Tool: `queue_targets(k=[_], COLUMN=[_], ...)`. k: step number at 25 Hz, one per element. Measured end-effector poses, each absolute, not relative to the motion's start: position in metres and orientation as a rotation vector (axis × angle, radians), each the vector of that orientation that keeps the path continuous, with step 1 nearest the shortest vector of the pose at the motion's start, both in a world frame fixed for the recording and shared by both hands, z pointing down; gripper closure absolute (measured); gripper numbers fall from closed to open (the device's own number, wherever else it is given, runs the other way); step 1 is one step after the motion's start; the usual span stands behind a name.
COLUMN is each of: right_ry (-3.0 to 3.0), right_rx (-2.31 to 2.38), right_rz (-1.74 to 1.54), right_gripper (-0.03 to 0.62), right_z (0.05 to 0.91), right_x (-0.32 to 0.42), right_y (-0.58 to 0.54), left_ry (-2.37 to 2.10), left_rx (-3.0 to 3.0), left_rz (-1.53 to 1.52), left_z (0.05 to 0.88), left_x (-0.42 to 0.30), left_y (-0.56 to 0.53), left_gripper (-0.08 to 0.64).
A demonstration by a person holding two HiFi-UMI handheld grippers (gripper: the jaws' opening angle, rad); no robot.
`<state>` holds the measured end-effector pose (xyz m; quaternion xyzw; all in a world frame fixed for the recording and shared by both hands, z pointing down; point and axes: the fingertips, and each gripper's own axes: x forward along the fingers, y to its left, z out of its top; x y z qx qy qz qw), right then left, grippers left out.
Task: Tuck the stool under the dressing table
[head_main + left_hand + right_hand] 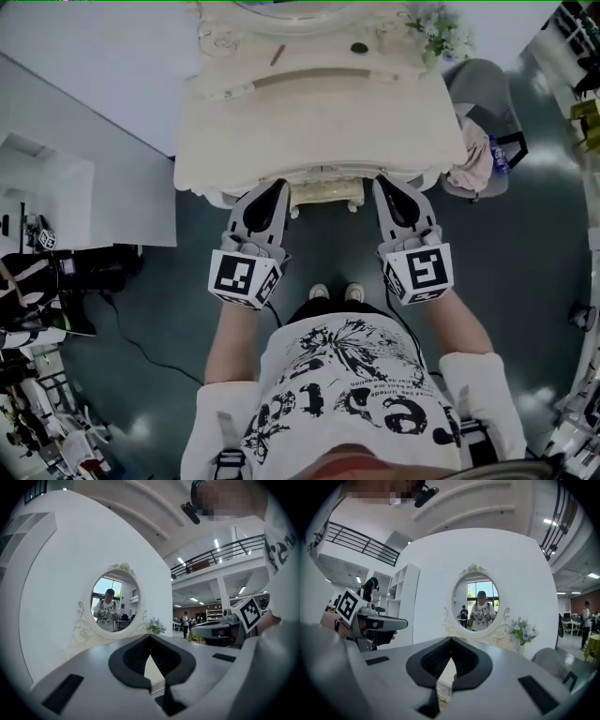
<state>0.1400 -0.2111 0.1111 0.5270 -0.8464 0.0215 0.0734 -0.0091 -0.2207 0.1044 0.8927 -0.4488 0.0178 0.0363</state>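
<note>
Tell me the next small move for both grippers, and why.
Probably a short forward push: the left gripper and right gripper, jaws together, flank the cream carved stool, whose near edge shows in front of the cream dressing table.

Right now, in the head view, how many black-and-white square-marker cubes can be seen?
2. One black-and-white square-marker cube sits on the left gripper, the other on the right gripper, both on the person's side of the cream dressing table. None seems hidden.
</note>
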Motion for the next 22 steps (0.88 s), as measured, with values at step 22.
queue_targets(k=[22], right_ry=[-2.663], right_rx=[1.53], right_rz=[0.022], right_gripper=[0.575], right_z=[0.049], right_x=[0.13], right_y=[-0.195], left_ry=[-1.465], left_rx=[2.801], left_rz=[0.052], left_z=[0.03], left_x=[-0.02], left_y=[-0.204], left_gripper=[0.54])
